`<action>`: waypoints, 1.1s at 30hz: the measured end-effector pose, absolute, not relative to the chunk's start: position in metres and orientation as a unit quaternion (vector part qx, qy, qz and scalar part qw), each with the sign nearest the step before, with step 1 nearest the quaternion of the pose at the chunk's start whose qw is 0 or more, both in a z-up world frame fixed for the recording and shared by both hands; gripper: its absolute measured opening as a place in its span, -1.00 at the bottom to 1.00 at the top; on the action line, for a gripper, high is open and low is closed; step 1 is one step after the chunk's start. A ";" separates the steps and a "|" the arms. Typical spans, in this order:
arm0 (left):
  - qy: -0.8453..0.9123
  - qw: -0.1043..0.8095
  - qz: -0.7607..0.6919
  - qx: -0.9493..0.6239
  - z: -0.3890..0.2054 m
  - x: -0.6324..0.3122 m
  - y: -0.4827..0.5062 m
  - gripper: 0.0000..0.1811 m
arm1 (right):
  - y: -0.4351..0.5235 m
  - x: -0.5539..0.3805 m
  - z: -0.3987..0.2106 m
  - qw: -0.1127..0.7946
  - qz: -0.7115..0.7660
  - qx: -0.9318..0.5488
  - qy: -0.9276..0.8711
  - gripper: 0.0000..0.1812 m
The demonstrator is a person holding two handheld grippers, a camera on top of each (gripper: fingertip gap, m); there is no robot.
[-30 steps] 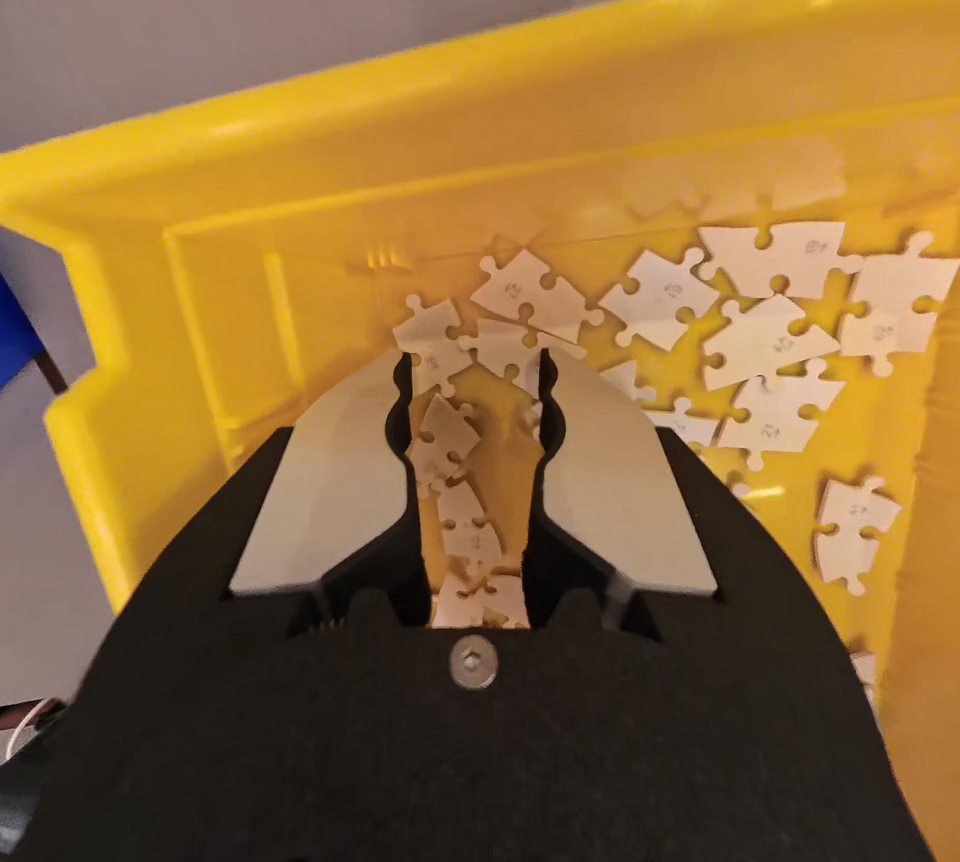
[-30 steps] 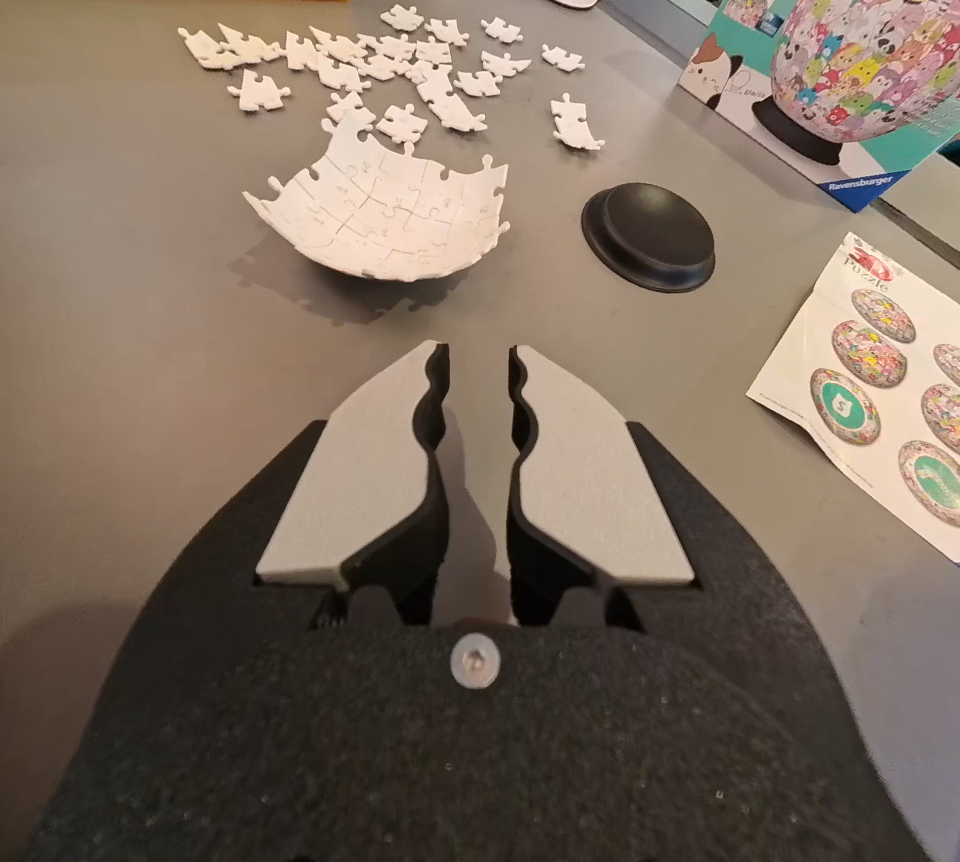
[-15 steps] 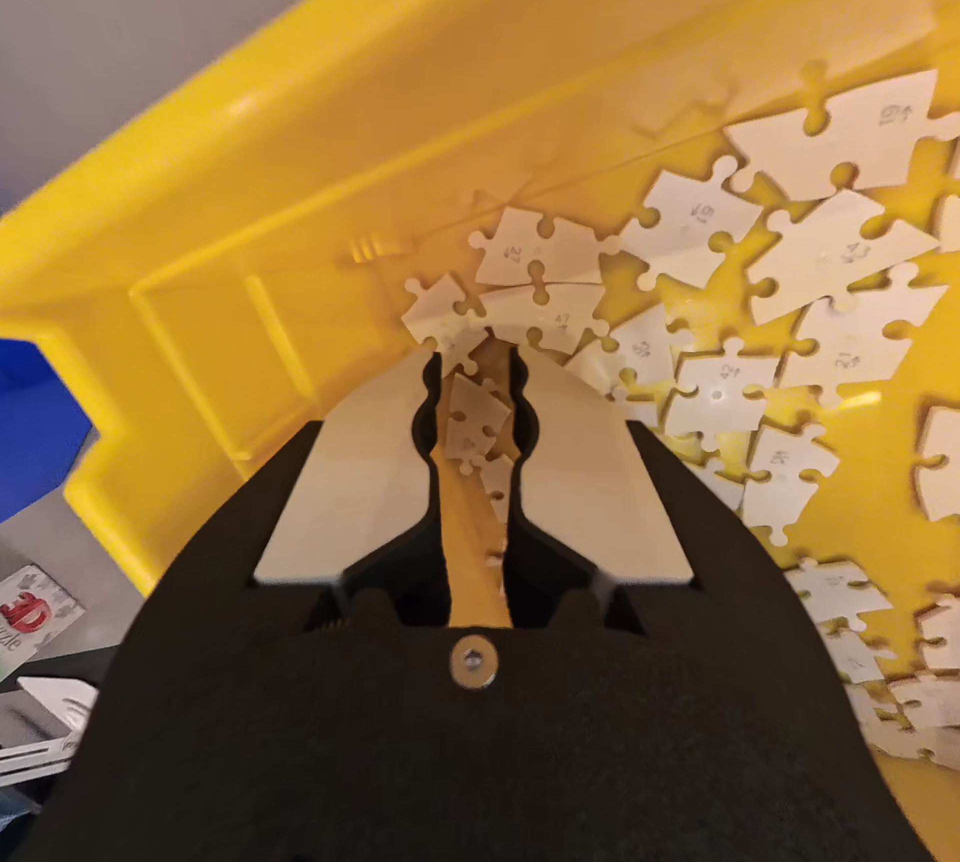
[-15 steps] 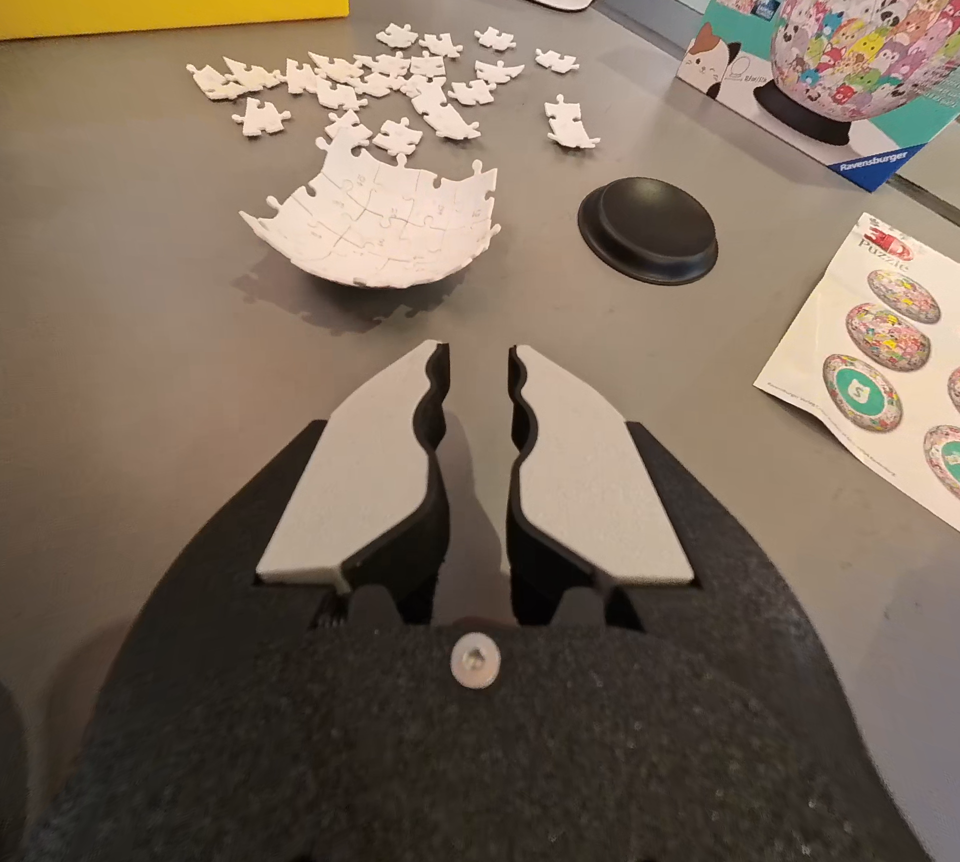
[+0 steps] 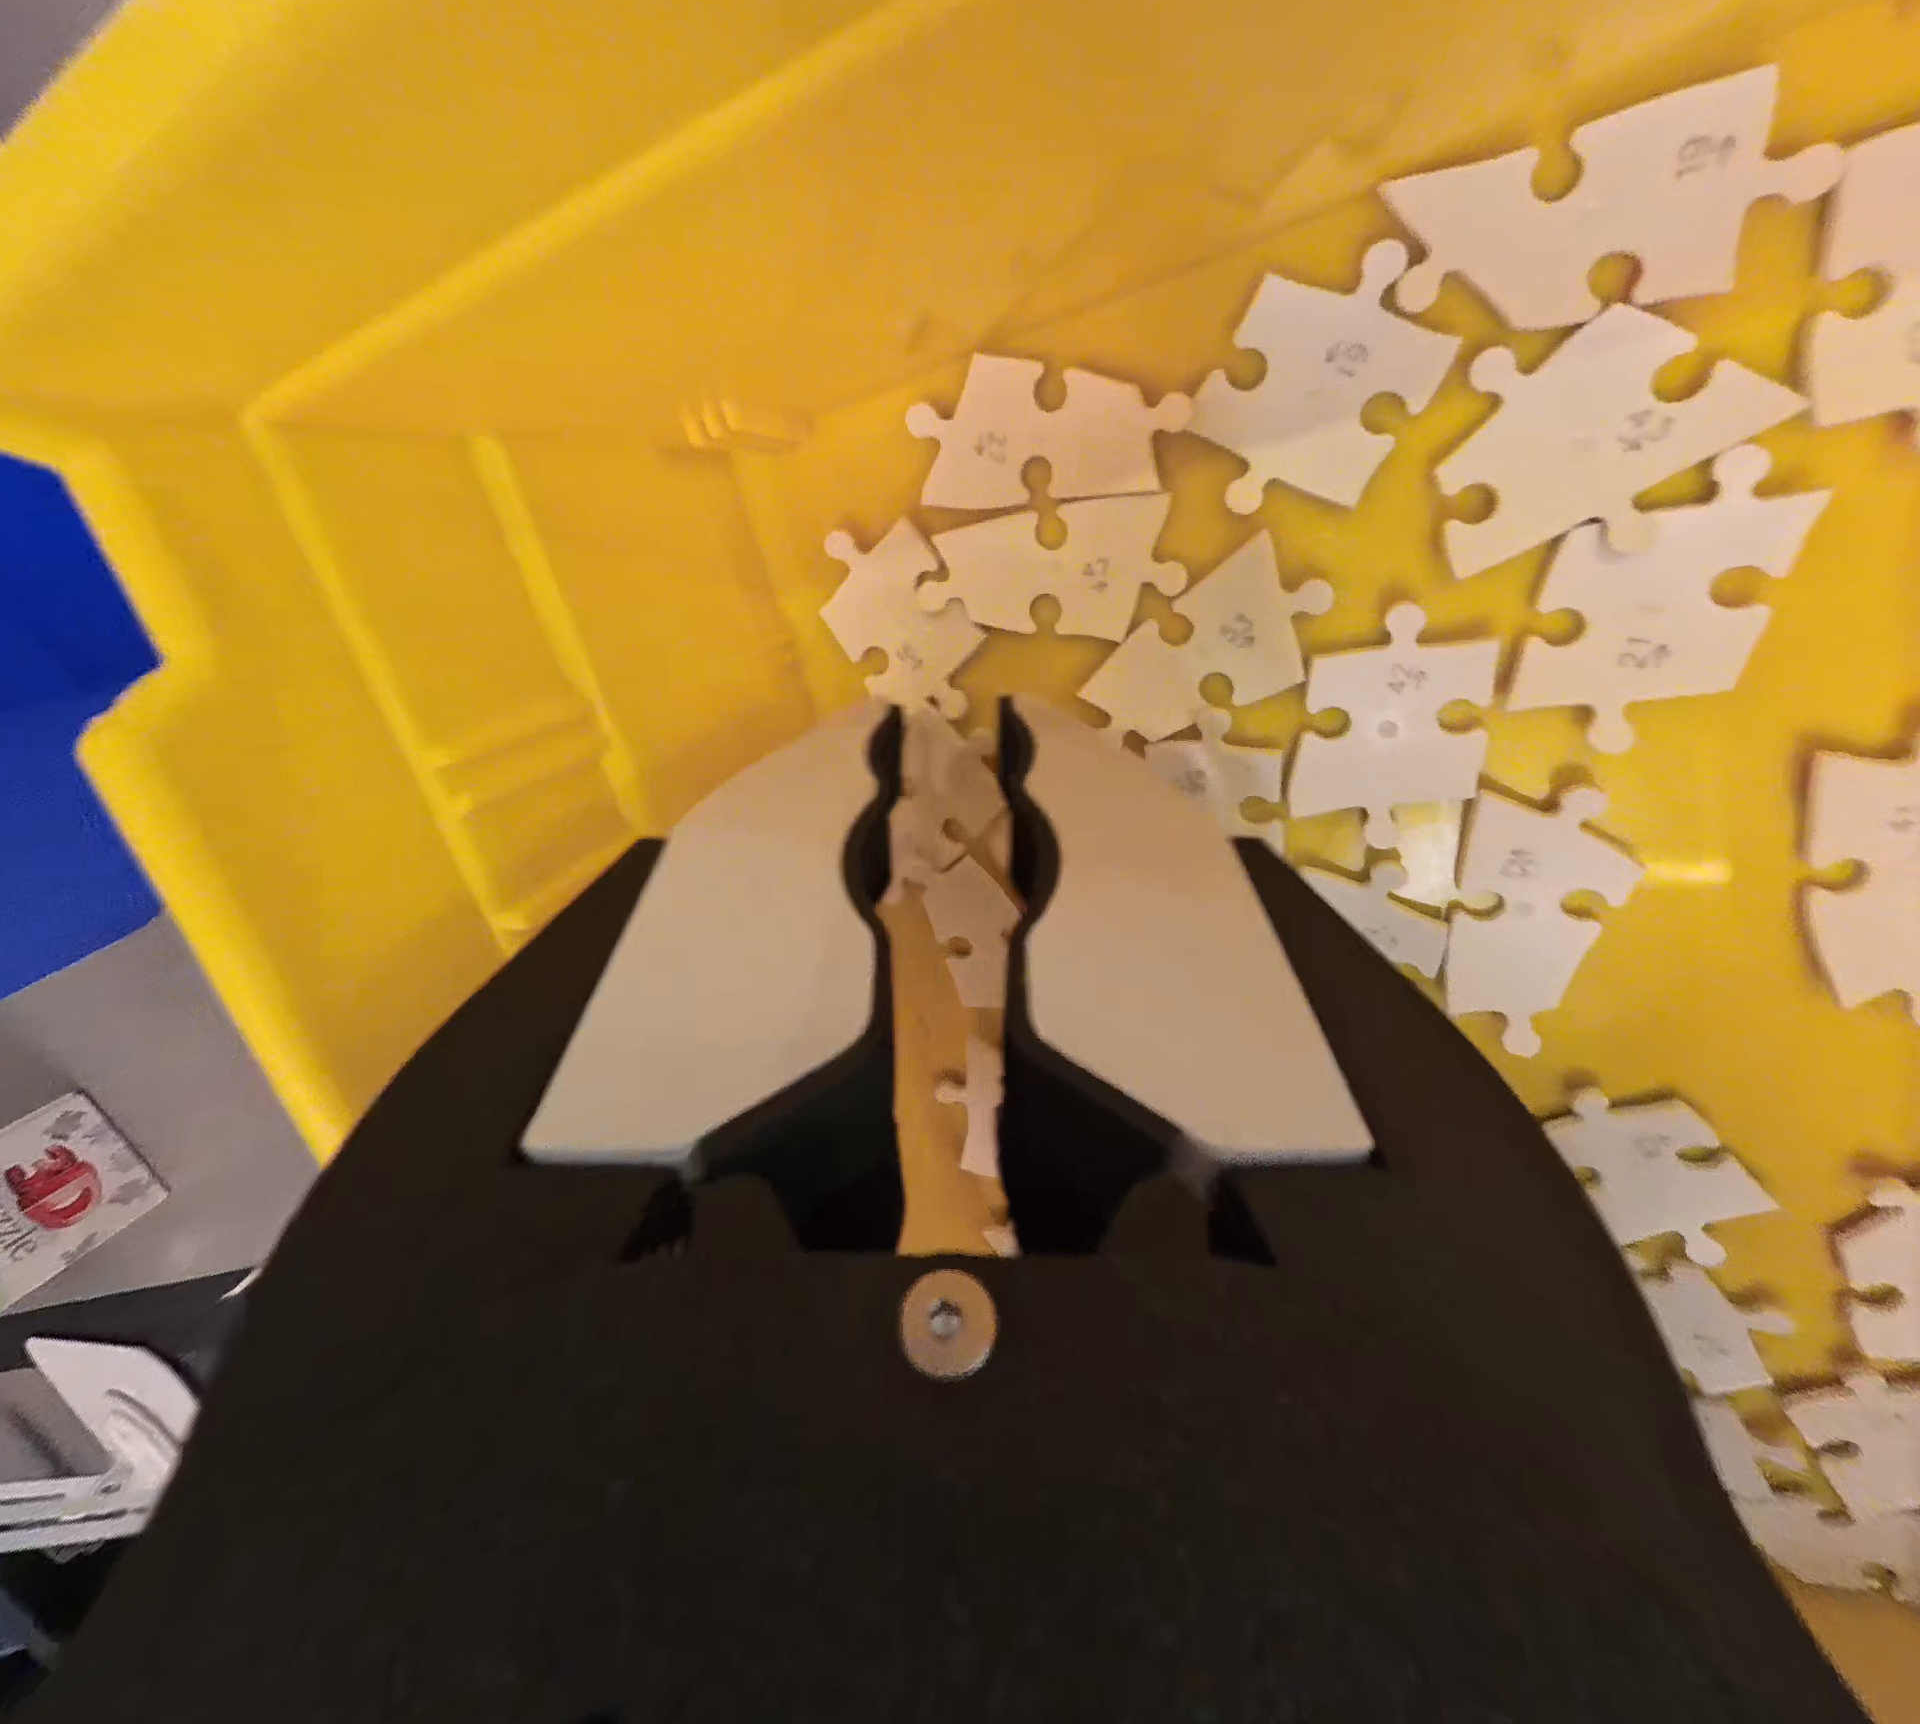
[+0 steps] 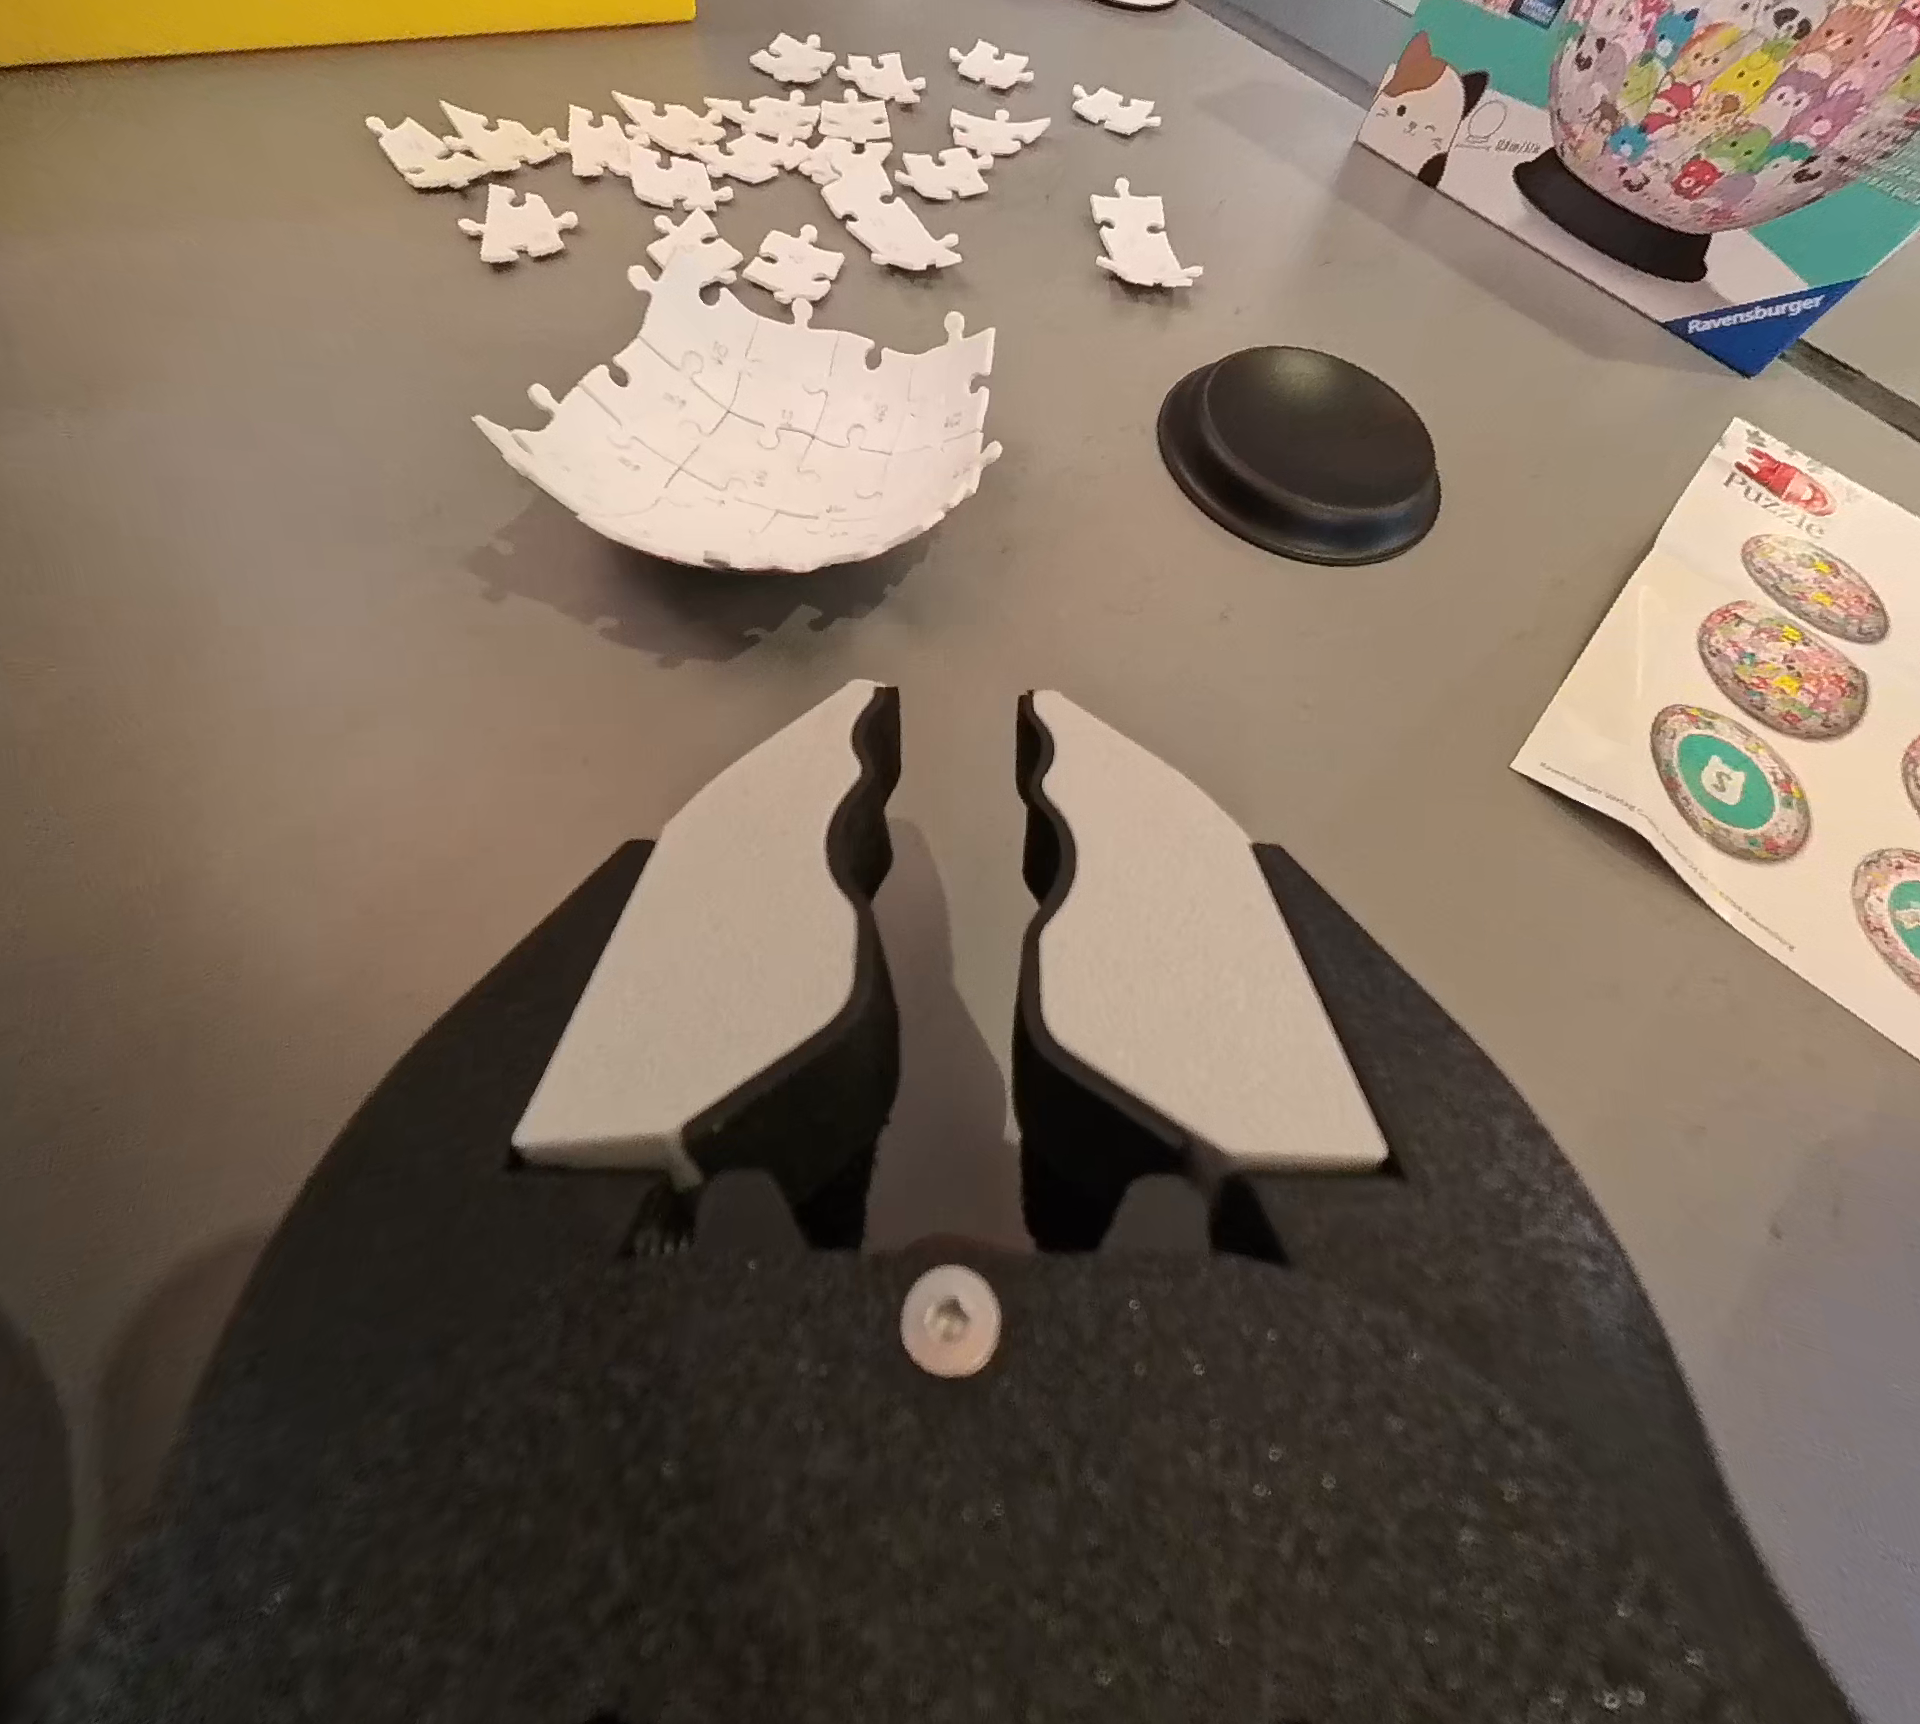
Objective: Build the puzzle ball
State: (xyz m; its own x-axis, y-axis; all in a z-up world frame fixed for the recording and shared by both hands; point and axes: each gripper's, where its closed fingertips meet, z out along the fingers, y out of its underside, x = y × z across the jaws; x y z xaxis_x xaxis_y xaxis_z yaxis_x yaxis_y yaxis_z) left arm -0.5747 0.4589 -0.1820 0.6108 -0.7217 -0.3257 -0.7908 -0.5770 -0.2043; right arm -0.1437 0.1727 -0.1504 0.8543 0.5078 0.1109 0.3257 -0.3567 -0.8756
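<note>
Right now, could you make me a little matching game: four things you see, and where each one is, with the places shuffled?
Things:
1. left hand-held gripper
2. half-built white shell
3. black stand
4. puzzle box

Places:
A. far right of the grey table
B. just right of the shell
C. inside the yellow bin, over loose pieces
D. ahead of the right hand-held gripper, curved side down on the table

Pairs: 1-C, 2-D, 3-B, 4-A
</note>
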 end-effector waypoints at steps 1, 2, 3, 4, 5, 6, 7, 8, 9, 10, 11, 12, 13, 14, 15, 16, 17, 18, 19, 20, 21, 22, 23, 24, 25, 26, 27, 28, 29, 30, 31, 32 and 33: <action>0.426 0.172 0.102 -0.882 -0.181 -0.575 0.460 -0.69 | 0.173 -0.144 -0.150 0.507 0.090 -0.819 -0.255 -0.77; 0.423 0.169 0.095 -0.885 -0.182 -0.575 0.460 -0.66 | 0.173 -0.144 -0.150 0.507 0.090 -0.818 -0.256 -0.77; 0.420 0.163 0.088 -0.889 -0.183 -0.575 0.460 -0.62 | 0.172 -0.144 -0.150 0.507 0.089 -0.818 -0.257 -0.77; 0.419 0.155 0.084 -0.890 -0.185 -0.576 0.459 -0.56 | 0.172 -0.144 -0.150 0.507 0.089 -0.818 -0.257 -0.77; 0.422 0.150 0.082 -0.890 -0.186 -0.577 0.459 -0.57 | 0.172 -0.144 -0.150 0.508 0.088 -0.817 -0.257 -0.77; 0.426 0.146 0.078 -0.889 -0.186 -0.576 0.459 -0.58 | 0.172 -0.144 -0.150 0.508 0.088 -0.818 -0.257 -0.77; 0.429 0.141 0.075 -0.889 -0.187 -0.576 0.459 -0.58 | 0.172 -0.144 -0.150 0.507 0.088 -0.818 -0.256 -0.77; 0.431 0.135 0.072 -0.889 -0.187 -0.575 0.460 -0.58 | 0.172 -0.144 -0.151 0.507 0.088 -0.819 -0.255 -0.77; 0.431 0.128 0.066 -0.891 -0.188 -0.574 0.460 -0.60 | 0.172 -0.144 -0.151 0.506 0.089 -0.819 -0.255 -0.77; 0.429 0.118 0.058 -0.894 -0.188 -0.573 0.459 -0.63 | 0.172 -0.144 -0.151 0.507 0.089 -0.819 -0.255 -0.77; 0.428 0.102 0.048 -0.897 -0.189 -0.573 0.457 -0.68 | 0.172 -0.144 -0.151 0.506 0.089 -0.819 -0.255 -0.77; 0.428 0.089 0.038 -0.899 -0.190 -0.572 0.455 -0.72 | 0.172 -0.144 -0.151 0.506 0.088 -0.819 -0.256 -0.77; 0.427 0.079 0.032 -0.900 -0.191 -0.571 0.454 -0.72 | 0.172 -0.144 -0.151 0.506 0.088 -0.819 -0.256 -0.77; 0.427 0.068 0.027 -0.901 -0.191 -0.571 0.453 -0.72 | 0.172 -0.144 -0.151 0.506 0.088 -0.819 -0.257 -0.77; 0.426 0.060 0.024 -0.902 -0.191 -0.572 0.452 -0.72 | 0.172 -0.144 -0.151 0.506 0.088 -0.819 -0.257 -0.77; 0.427 0.056 0.025 -0.902 -0.191 -0.572 0.451 -0.72 | 0.172 -0.144 -0.151 0.506 0.088 -0.819 -0.256 -0.77; 0.430 0.054 0.028 -0.901 -0.191 -0.571 0.451 -0.73 | 0.172 -0.144 -0.151 0.507 0.088 -0.819 -0.256 -0.77; 0.432 0.054 0.031 -0.900 -0.191 -0.571 0.450 -0.76 | 0.172 -0.144 -0.151 0.507 0.088 -0.818 -0.256 -0.77; 0.436 0.058 0.034 -0.898 -0.191 -0.570 0.449 -0.79 | 0.172 -0.144 -0.150 0.508 0.088 -0.818 -0.256 -0.77; 0.439 0.063 0.037 -0.895 -0.191 -0.569 0.448 -0.82 | 0.172 -0.144 -0.150 0.508 0.088 -0.818 -0.256 -0.77; 0.443 0.066 0.038 -0.893 -0.191 -0.567 0.445 -0.82 | 0.172 -0.144 -0.150 0.508 0.089 -0.818 -0.256 -0.77; 0.446 0.065 0.035 -0.892 -0.191 -0.565 0.442 -0.80 | 0.172 -0.144 -0.150 0.508 0.089 -0.817 -0.256 -0.77; 0.444 0.063 0.033 -0.893 -0.191 -0.565 0.439 -0.77 | 0.172 -0.144 -0.150 0.509 0.089 -0.817 -0.256 -0.77; 0.439 0.066 0.039 -0.895 -0.189 -0.566 0.438 -0.73 | 0.172 -0.144 -0.150 0.509 0.090 -0.817 -0.256 -0.77; 0.435 0.074 0.048 -0.896 -0.186 -0.569 0.440 -0.70 | 0.172 -0.144 -0.150 0.509 0.090 -0.817 -0.256 -0.77; 0.432 0.085 0.058 -0.896 -0.181 -0.572 0.443 -0.68 | 0.172 -0.144 -0.149 0.510 0.090 -0.816 -0.256 -0.77; 0.429 0.094 0.062 -0.896 -0.177 -0.574 0.446 -0.67 | 0.171 -0.144 -0.149 0.510 0.091 -0.816 -0.257 -0.77; 0.428 0.098 0.060 -0.896 -0.174 -0.575 0.447 -0.64 | 0.171 -0.145 -0.149 0.510 0.091 -0.816 -0.258 -0.77; 0.429 0.101 0.058 -0.896 -0.172 -0.575 0.449 -0.61 | 0.171 -0.145 -0.149 0.510 0.091 -0.816 -0.258 -0.77; 0.430 0.101 0.058 -0.895 -0.172 -0.576 0.451 -0.60 | 0.171 -0.145 -0.149 0.509 0.092 -0.816 -0.258 -0.77; 0.431 0.093 0.058 -0.895 -0.174 -0.577 0.451 -0.59 | 0.171 -0.145 -0.150 0.509 0.092 -0.816 -0.259 -0.77; 0.433 0.085 0.062 -0.895 -0.177 -0.577 0.452 -0.56 | 0.171 -0.145 -0.150 0.508 0.092 -0.816 -0.259 -0.77; 0.434 0.080 0.069 -0.895 -0.180 -0.577 0.454 -0.54 | 0.171 -0.145 -0.150 0.509 0.092 -0.816 -0.259 -0.77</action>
State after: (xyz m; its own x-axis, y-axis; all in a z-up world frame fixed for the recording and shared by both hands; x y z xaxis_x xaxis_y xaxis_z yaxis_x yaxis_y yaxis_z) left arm -0.5769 0.4540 -0.1800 0.6134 -0.7659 -0.1929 -0.7879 -0.6101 -0.0831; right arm -0.1450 0.1712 -0.1497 0.8487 0.5165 0.1138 0.3297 -0.3484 -0.8775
